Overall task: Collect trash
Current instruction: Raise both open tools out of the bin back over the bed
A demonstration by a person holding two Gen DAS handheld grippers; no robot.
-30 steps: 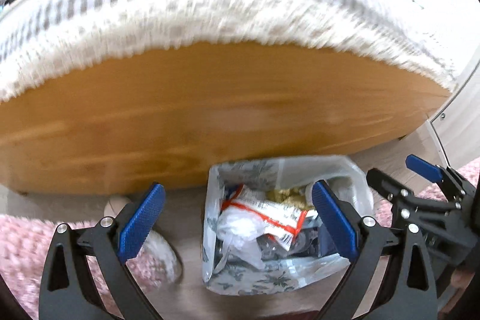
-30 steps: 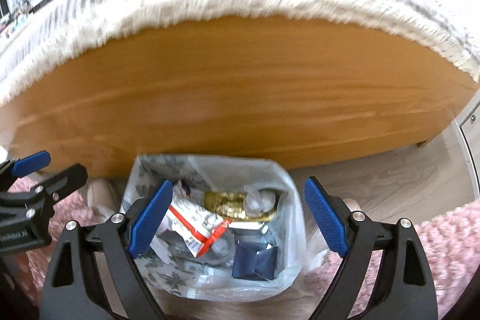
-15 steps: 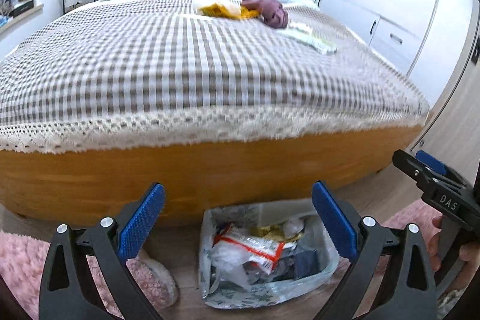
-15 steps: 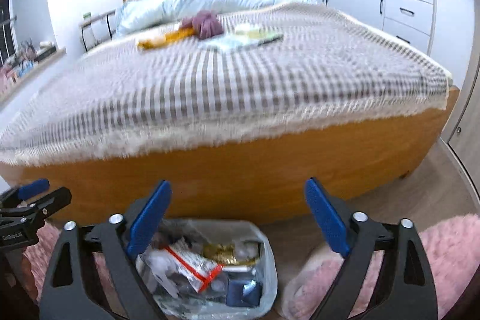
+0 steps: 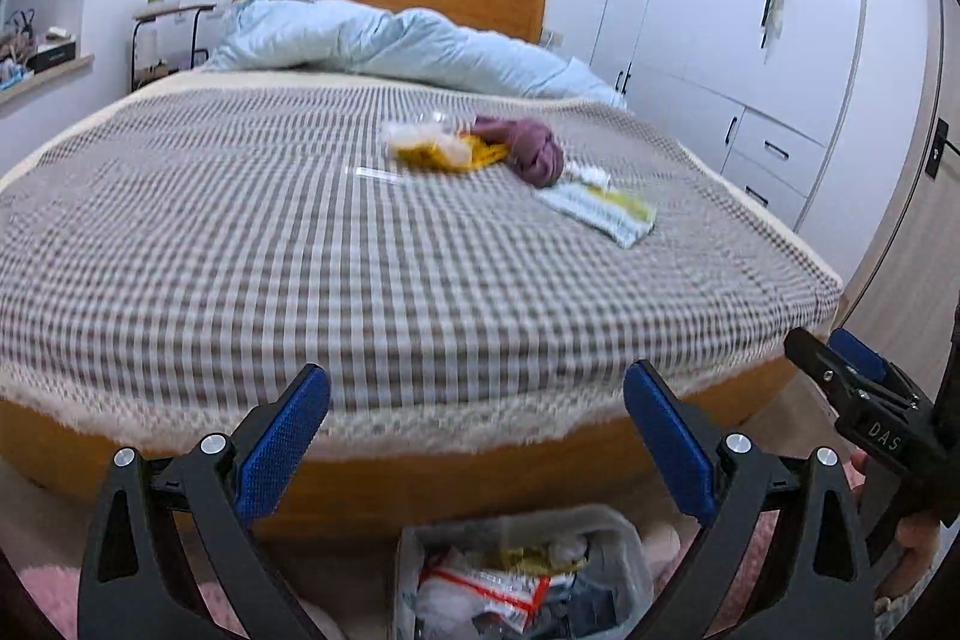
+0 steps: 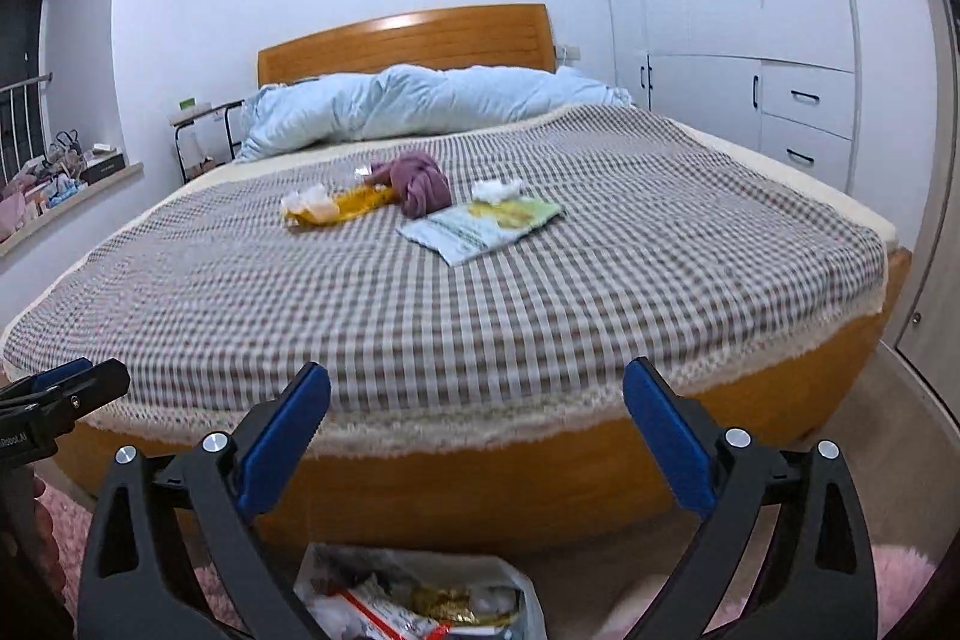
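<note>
A clear trash bag [image 5: 522, 574] full of wrappers stands on the floor against the bed's foot, low in both views [image 6: 420, 598]. On the checked bedspread [image 5: 240, 250] lie a yellow wrapper [image 5: 444, 148] [image 6: 348, 205], a purple cloth bundle [image 5: 534, 148] [image 6: 420, 184], a green-white packet [image 5: 606, 211] [image 6: 486, 226] and a white tissue wad [image 6: 497, 189]. My left gripper [image 5: 474, 379] is open and empty, above the bag. My right gripper [image 6: 477, 373] is opening its jaws, with nothing between them; it also shows at the left view's right edge [image 5: 864, 388].
The wooden bed frame [image 6: 480, 484] stands right in front. A rolled light-blue duvet [image 5: 384, 40] lies by the headboard. White wardrobes [image 5: 750, 40] line the right wall. A small side table [image 5: 171, 40] and a cluttered shelf [image 6: 60, 178] are at left. Pink rug [image 6: 900, 580] covers the floor.
Both grippers have risen and tilted up: the views went from the bag and bed frame to the whole bed top. The bag has slid to the bottom edge.
</note>
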